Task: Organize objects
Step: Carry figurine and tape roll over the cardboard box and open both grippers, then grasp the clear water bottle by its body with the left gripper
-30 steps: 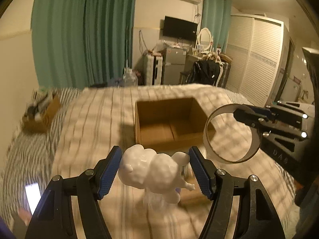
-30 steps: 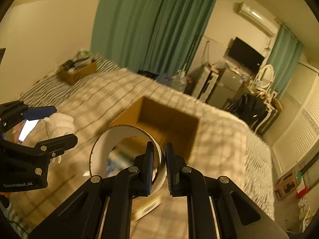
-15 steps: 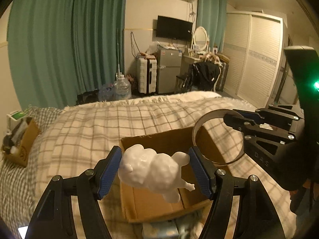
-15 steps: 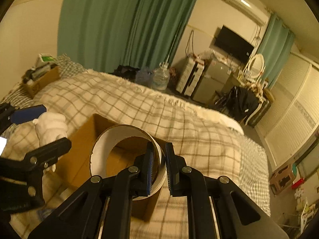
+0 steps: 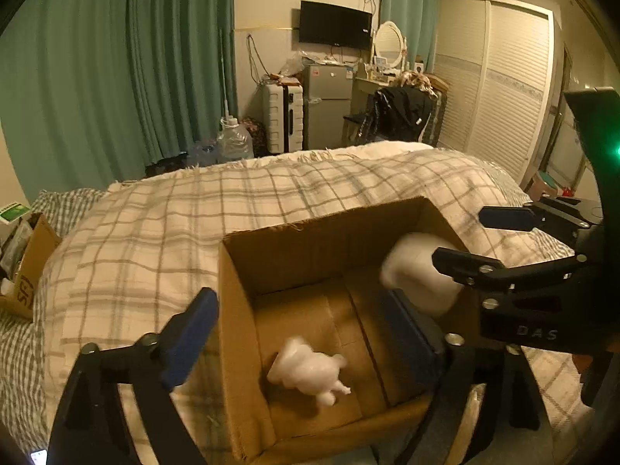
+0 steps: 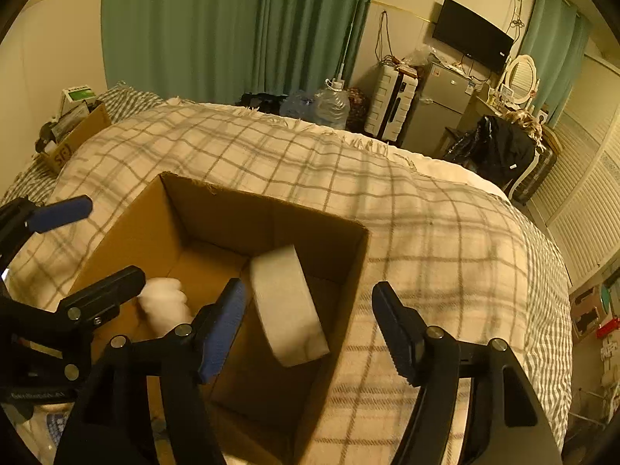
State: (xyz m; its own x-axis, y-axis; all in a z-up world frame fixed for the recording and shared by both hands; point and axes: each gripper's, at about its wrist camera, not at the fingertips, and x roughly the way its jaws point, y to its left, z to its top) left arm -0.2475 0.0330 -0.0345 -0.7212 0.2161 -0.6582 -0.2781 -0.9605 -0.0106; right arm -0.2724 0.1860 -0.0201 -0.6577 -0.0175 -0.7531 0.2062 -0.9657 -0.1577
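The cardboard box (image 5: 248, 310) sits open on the bed's plaid blanket (image 5: 162, 232); both grippers hang above the box, the left gripper (image 5: 298, 333) spread wide and empty, the right gripper (image 6: 310, 321) likewise wide; the white figurine (image 5: 310, 372) lies inside the box on its floor; the white tape roll (image 6: 286, 306), blurred, is inside the box near its right wall.

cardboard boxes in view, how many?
2. Open cardboard box mid-bed, under both grippers, holding the white figurine and tape roll. Smaller box of clutter at the bed's far-left edge. Others may be hidden.

Matt brown cardboard box (image 5: 248, 255); glossy white figurine (image 5: 310, 372); woven checked cloth blanket (image 5: 162, 224).
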